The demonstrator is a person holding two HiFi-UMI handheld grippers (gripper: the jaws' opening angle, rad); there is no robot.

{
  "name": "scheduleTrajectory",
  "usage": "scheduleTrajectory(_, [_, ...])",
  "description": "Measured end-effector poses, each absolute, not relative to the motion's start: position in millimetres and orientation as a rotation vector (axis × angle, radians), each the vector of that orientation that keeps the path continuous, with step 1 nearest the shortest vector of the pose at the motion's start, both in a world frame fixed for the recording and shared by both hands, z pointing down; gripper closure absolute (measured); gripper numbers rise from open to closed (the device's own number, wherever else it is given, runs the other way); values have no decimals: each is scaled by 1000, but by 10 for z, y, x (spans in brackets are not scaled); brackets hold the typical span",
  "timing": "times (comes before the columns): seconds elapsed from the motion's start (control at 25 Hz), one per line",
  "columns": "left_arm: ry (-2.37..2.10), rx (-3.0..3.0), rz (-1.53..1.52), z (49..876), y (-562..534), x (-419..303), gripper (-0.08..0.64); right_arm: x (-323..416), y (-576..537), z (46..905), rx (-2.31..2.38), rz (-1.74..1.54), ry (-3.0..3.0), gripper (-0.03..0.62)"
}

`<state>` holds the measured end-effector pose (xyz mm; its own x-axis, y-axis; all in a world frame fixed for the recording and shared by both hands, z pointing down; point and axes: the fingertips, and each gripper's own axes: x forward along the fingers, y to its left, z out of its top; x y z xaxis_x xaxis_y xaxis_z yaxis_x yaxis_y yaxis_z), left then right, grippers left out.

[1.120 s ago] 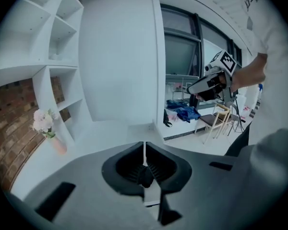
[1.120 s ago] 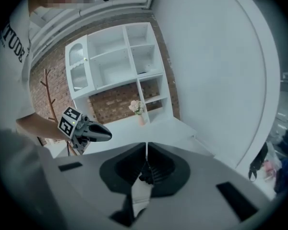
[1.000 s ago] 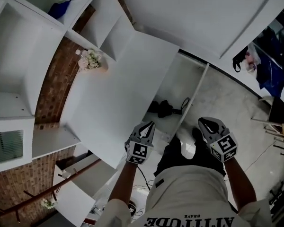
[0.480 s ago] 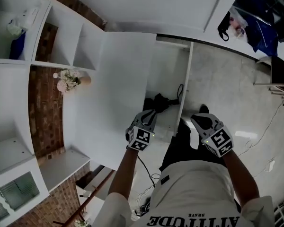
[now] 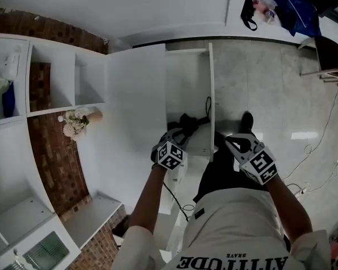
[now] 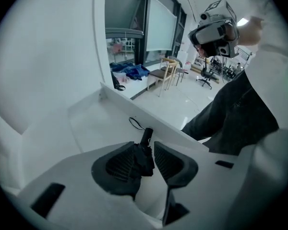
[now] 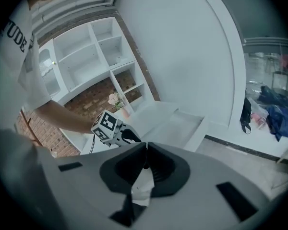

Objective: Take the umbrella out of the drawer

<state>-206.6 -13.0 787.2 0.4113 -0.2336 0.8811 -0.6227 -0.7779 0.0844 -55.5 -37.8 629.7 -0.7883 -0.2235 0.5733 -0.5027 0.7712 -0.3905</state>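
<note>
Umbrella (image 5: 189,122) (image 6: 146,134), black and folded, at the near end of the open white drawer (image 5: 210,89) (image 6: 149,115), thin strap loop toward the far end. Drawer pulled out from under a white counter top (image 5: 135,89). On that top, a small vase of pale flowers (image 5: 74,122). Behind it white open shelving (image 5: 50,72) against a red brick wall (image 5: 52,156). Pale glossy floor (image 5: 270,83) to the right, with a wooden chair (image 5: 330,61) and blue cloth (image 5: 297,7) at the far edge.

Left gripper (image 5: 177,133) (image 6: 145,145) tipped steeply down into the drawer, jaws part way apart and just been opening, umbrella showing between them, pads not pressing on it. Right gripper (image 5: 235,141) (image 7: 145,145) beside the drawer's outer wall, jaws together, nothing between.

Compared with a second ago: left gripper lower, off the counter edge and over the umbrella, jaws no longer together. Right gripper slightly lower. Head view swung round, drawer now running straight up the frame.
</note>
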Motion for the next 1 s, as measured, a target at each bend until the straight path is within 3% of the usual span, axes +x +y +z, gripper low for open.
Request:
scheduleTrajectory(0.4, [-579, 2141, 1456, 8587, -73, -2079, 403, -360, -268, 6579, 586, 893, -2398, 558])
scheduleTrajectory(1.0, [-434, 1988, 1760, 9325, -25, -2096, 225, -301, -413, 6846, 575, 1002, -2405, 558])
